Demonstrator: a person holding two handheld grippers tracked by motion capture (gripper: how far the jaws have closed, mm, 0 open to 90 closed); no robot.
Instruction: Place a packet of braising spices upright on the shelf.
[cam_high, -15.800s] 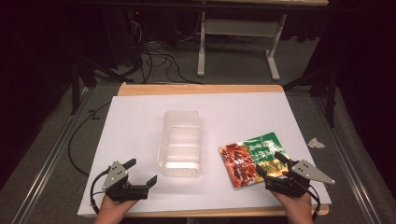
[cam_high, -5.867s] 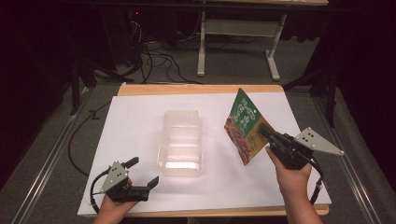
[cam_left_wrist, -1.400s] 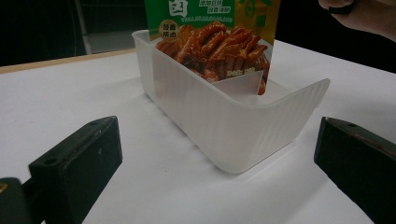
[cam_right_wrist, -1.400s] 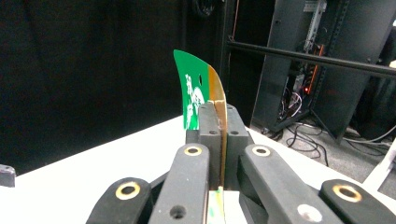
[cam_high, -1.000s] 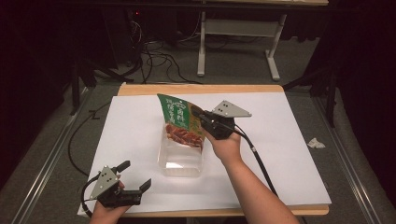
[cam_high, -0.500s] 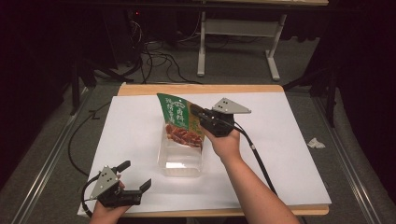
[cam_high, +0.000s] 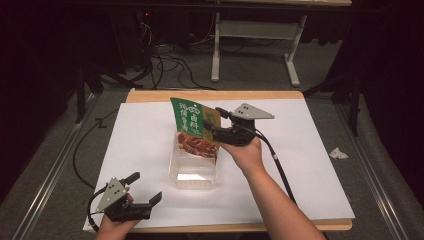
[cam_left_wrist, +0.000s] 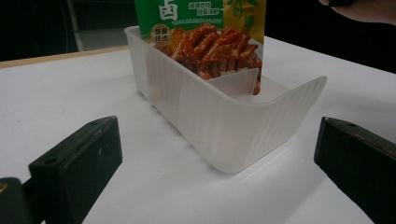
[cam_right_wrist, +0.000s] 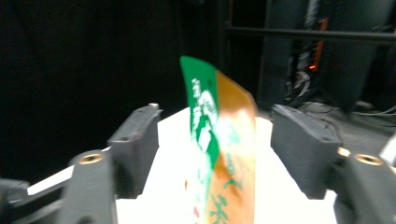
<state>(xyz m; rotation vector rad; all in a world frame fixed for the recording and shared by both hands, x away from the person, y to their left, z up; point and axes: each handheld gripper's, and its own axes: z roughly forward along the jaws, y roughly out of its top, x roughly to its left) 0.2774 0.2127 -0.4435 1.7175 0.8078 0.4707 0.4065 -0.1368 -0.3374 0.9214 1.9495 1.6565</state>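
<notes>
A green and orange snack packet (cam_high: 192, 127) (cam_left_wrist: 210, 28) stands upright with its lower end inside a clear plastic container (cam_high: 194, 170) (cam_left_wrist: 224, 116) at the middle of the table. My right gripper (cam_high: 212, 122) (cam_right_wrist: 222, 140) is at the packet's right edge. Its jaws have just been opening and now stand apart on either side of the packet (cam_right_wrist: 219, 177) without pressing on it. My left gripper (cam_high: 146, 186) (cam_left_wrist: 215, 168) rests open near the front left of the table, pointing at the container's near end, with nothing between its fingers.
A white sheet (cam_high: 320, 150) covers the wooden table. The right gripper's cable (cam_high: 280, 170) trails along the forearm toward the front edge. A crumpled scrap of paper (cam_high: 338, 153) lies on the floor to the right. Cables and a desk frame lie beyond the far edge.
The right gripper's jaws have spread off the packet, which stays upright in the container. The left gripper has not moved.
</notes>
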